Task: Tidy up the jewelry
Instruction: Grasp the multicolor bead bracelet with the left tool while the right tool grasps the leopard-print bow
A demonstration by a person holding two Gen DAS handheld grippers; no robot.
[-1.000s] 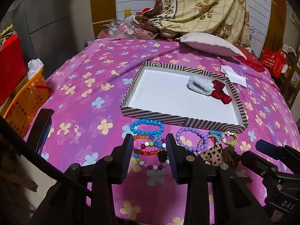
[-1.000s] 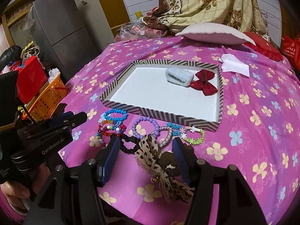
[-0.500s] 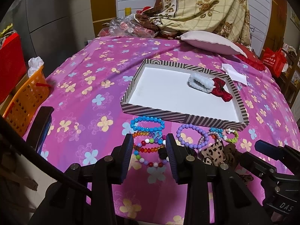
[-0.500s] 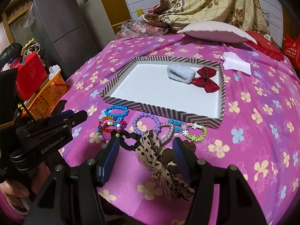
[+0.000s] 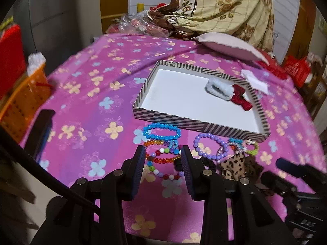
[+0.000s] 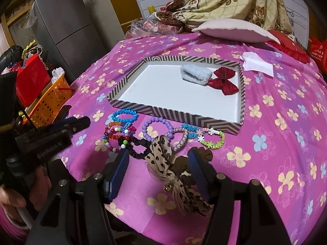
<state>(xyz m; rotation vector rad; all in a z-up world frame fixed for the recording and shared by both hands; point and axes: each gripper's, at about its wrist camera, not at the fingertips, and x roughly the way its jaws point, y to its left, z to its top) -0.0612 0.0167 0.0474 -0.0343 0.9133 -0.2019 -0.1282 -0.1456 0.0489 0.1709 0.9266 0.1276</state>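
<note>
Magenta bedspread (image 6: 276, 94) with yellow and blue flower print. Shallow cardboard tray (image 6: 175, 114), black-and-white striped walls, plain white floor. Inside far right: pale blue fuzzy scrunchie (image 6: 196, 74), dark red satin bow (image 6: 223, 81). Near the tray: bright blue bead bracelet (image 5: 161, 131), lilac bead bracelet (image 6: 157, 129), leopard-print fabric bow (image 6: 161, 153), lime green bracelet (image 6: 213, 140). Orange plastic basket (image 6: 49, 104) far left.
</note>
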